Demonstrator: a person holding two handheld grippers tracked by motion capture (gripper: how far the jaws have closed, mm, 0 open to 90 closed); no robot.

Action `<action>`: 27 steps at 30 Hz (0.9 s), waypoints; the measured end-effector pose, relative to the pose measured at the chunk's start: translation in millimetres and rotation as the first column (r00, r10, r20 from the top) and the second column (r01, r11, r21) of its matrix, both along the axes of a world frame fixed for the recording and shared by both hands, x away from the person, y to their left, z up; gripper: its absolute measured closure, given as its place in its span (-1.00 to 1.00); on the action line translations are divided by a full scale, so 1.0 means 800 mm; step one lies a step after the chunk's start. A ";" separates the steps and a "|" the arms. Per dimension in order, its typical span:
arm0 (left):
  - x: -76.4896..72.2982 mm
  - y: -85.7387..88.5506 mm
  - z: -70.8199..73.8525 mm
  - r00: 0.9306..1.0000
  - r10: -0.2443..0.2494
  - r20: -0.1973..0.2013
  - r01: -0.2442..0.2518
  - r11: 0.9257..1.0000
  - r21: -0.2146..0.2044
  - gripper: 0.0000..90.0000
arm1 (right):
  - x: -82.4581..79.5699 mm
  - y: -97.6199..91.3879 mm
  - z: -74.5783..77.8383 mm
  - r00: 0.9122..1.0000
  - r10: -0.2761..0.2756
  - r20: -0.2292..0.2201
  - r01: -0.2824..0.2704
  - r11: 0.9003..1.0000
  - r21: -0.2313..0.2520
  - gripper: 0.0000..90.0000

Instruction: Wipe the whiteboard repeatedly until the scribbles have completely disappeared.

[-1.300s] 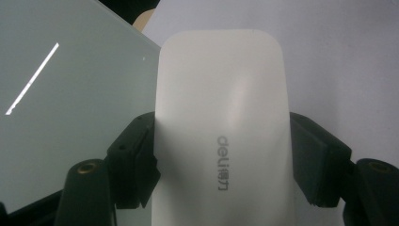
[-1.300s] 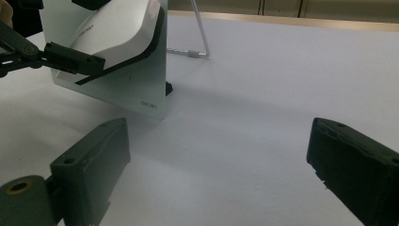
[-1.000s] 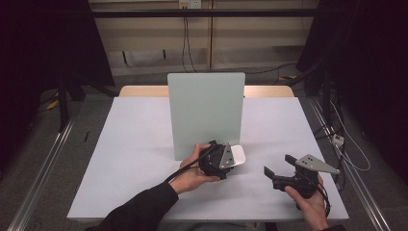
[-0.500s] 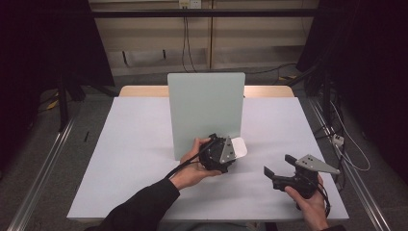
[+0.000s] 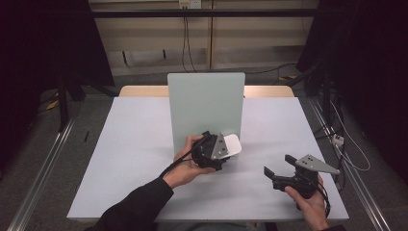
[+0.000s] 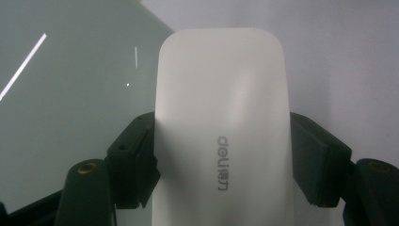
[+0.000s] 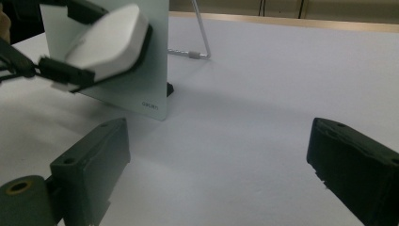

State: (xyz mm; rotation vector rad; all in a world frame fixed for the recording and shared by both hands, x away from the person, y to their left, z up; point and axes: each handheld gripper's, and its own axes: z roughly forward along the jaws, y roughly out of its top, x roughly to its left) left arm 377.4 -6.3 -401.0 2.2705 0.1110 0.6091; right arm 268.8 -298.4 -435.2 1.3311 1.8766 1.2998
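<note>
A white rounded eraser block (image 6: 221, 122) with grey lettering sits clamped between the jaws of my left gripper (image 5: 226, 147). I see the block (image 5: 233, 143) held against the lower right of an upright pale green board (image 5: 204, 103) at the table's middle; from the right gripper view the block (image 7: 106, 42) touches the board's (image 7: 141, 84) face. My right gripper (image 5: 275, 174) hovers open near the table's front right, nothing between its jaws, apart from the board.
The white table (image 5: 134, 139) has bare room left and right of the board. A metal strut (image 7: 200, 35) props the board from behind. A wooden strip (image 5: 139, 90) lies along the far edge. Rails and cables run on the floor.
My left gripper has carried the white block a little right and up along the board's face. The right gripper has stayed where it was.
</note>
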 end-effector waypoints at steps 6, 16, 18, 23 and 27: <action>0.009 0.026 0.015 1.000 0.014 0.006 -0.013 0.999 -0.049 -0.31 | 0.000 0.000 0.000 1.000 0.000 0.000 0.000 1.000 0.000 -0.86; -0.008 0.011 -0.020 0.999 -0.044 0.009 0.043 0.995 0.091 -0.31 | 0.000 0.001 0.000 1.000 0.002 -0.002 -0.002 1.000 0.001 -0.86; -0.010 0.005 -0.027 0.998 -0.053 -0.017 0.055 0.992 0.113 -0.31 | 0.000 0.001 0.000 1.000 0.000 -0.002 0.000 1.000 0.000 -0.86; -0.011 -0.001 -0.037 0.994 -0.091 -0.063 0.103 0.973 0.208 -0.31 | 0.000 0.000 0.000 1.000 -0.001 0.000 0.001 1.000 0.002 -0.86; -0.010 -0.001 -0.036 0.993 -0.087 -0.081 0.102 0.974 0.204 -0.31 | 0.000 0.000 0.000 1.000 0.002 0.001 -0.002 1.000 0.002 -0.86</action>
